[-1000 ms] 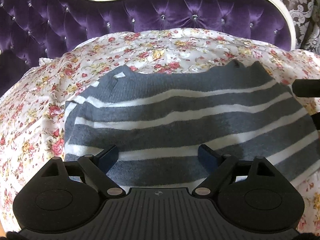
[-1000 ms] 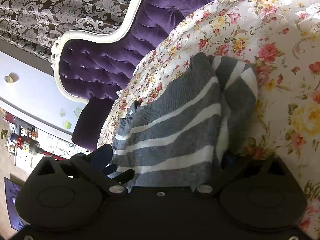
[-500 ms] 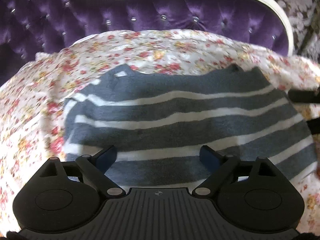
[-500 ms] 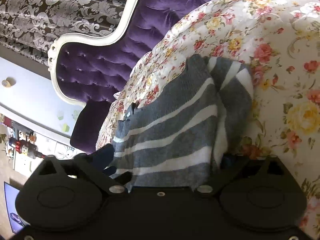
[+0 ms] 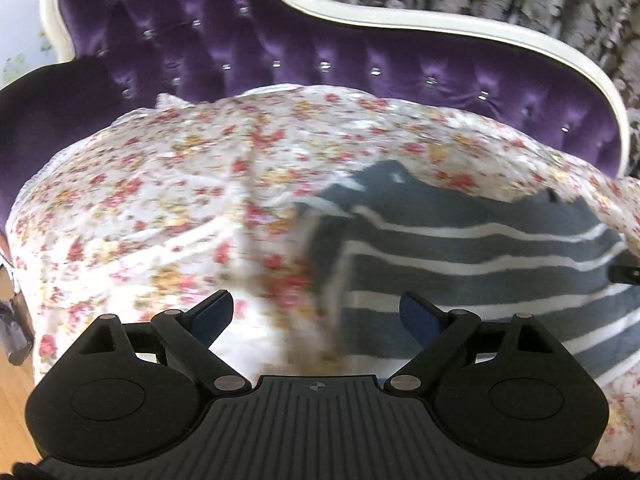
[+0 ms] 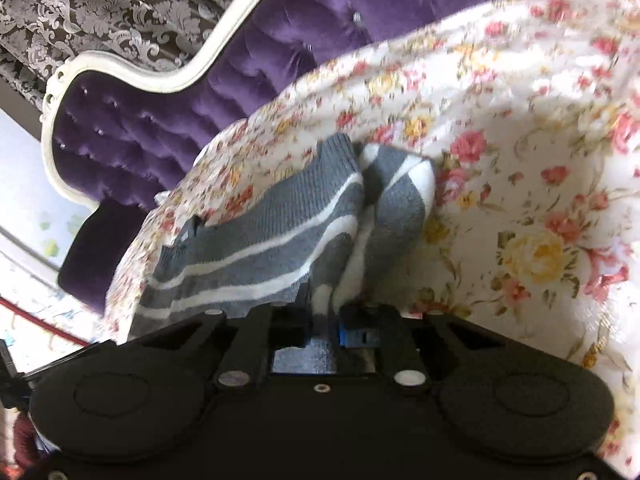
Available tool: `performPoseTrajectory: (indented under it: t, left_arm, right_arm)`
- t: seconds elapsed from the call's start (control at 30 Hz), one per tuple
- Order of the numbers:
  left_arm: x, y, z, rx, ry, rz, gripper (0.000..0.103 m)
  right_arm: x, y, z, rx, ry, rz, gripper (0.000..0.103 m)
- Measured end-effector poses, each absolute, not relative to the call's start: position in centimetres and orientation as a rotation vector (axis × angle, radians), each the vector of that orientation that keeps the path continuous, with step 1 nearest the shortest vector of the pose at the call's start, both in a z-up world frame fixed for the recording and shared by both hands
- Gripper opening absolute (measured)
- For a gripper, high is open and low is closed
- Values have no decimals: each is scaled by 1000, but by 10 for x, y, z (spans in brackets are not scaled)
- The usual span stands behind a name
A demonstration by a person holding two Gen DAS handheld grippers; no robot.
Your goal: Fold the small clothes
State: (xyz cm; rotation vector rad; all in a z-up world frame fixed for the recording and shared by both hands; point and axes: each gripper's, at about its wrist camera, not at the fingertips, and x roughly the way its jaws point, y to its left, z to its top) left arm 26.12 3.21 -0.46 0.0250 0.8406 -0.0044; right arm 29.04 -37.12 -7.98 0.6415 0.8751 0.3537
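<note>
A small grey sweater with white stripes (image 5: 480, 264) lies on the floral bedspread (image 5: 160, 208), at the right of the left wrist view. My left gripper (image 5: 316, 316) is open and empty, over the sweater's left edge. In the right wrist view my right gripper (image 6: 324, 320) is shut on the near edge of the sweater (image 6: 280, 232), which bunches up between the fingers. The right part of the sweater (image 6: 400, 192) is folded over in a lump.
A purple tufted headboard (image 5: 280, 48) with a white frame stands behind the bed. The bedspread (image 6: 520, 200) spreads wide to the right of the sweater. A strip of wooden floor (image 5: 12, 392) shows at the bed's left edge.
My right gripper has shut on the sweater's edge. My left gripper has swung to the left, off the middle of the sweater, and stays open.
</note>
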Motion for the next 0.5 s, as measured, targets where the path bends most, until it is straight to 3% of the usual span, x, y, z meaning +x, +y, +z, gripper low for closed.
performPoseTrajectory:
  t: [0.27,0.5]
  left_arm:
    - [267,90,1,-106,847,3,90]
    - [265,118,9,-185,829,34,90]
  right_arm:
    - [292,-329,-16,496,807,263,19]
    - [310,-234,37,325,774,362,18]
